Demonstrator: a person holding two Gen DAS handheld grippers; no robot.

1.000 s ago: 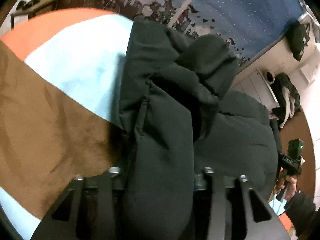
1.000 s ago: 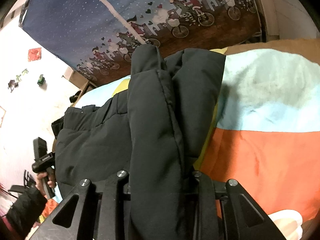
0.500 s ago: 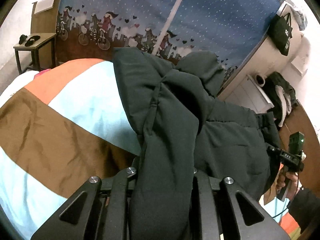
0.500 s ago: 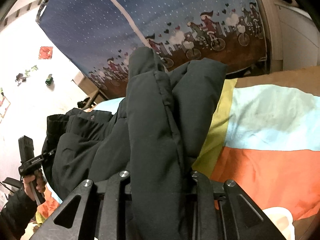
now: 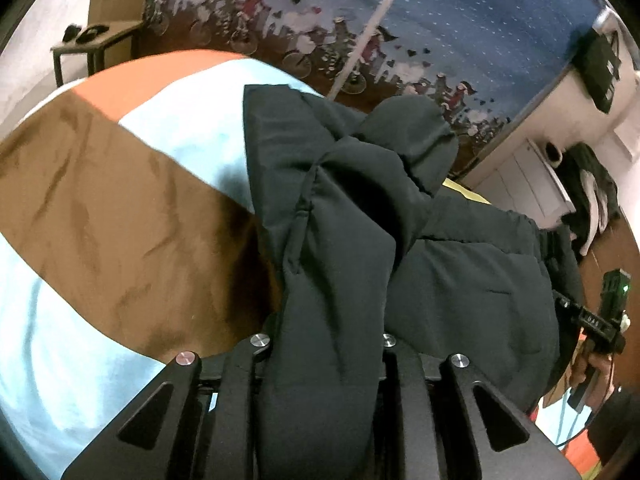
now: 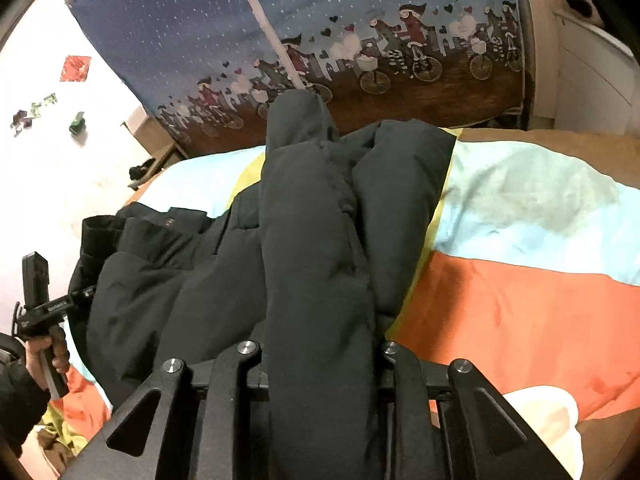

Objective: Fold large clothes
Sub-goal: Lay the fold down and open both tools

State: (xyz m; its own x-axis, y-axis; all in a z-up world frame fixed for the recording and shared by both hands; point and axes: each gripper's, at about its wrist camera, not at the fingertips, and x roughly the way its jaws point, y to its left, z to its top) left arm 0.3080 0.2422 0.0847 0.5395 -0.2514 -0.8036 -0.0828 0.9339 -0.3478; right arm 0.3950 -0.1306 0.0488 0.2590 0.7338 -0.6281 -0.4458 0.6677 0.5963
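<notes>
A black padded jacket (image 5: 460, 280) lies on a bed cover (image 5: 100, 220) striped brown, pale blue and orange. My left gripper (image 5: 324, 344) has a thick fold of the jacket between its fingers; the pads press on the cloth while the jaws are opening slightly. In the right wrist view the jacket (image 6: 180, 300) spreads leftward, and my right gripper (image 6: 318, 346) grips another padded fold the same way, its jaws also opening a little. Each view shows the other gripper at the jacket's far edge: the right one (image 5: 600, 320), the left one (image 6: 40, 304), each in a hand.
A blue curtain (image 6: 360, 20) printed with cyclists hangs behind the bed. A small dark table (image 5: 92, 40) stands at the back left. White cabinets (image 5: 520, 176) and hanging clothes (image 5: 592, 200) are at the right. A white object (image 6: 540, 412) lies on the orange stripe (image 6: 520, 300).
Both grippers have risen with their folds of the jacket, which now hang higher over the bed. More of the curtain and the room shows in both views.
</notes>
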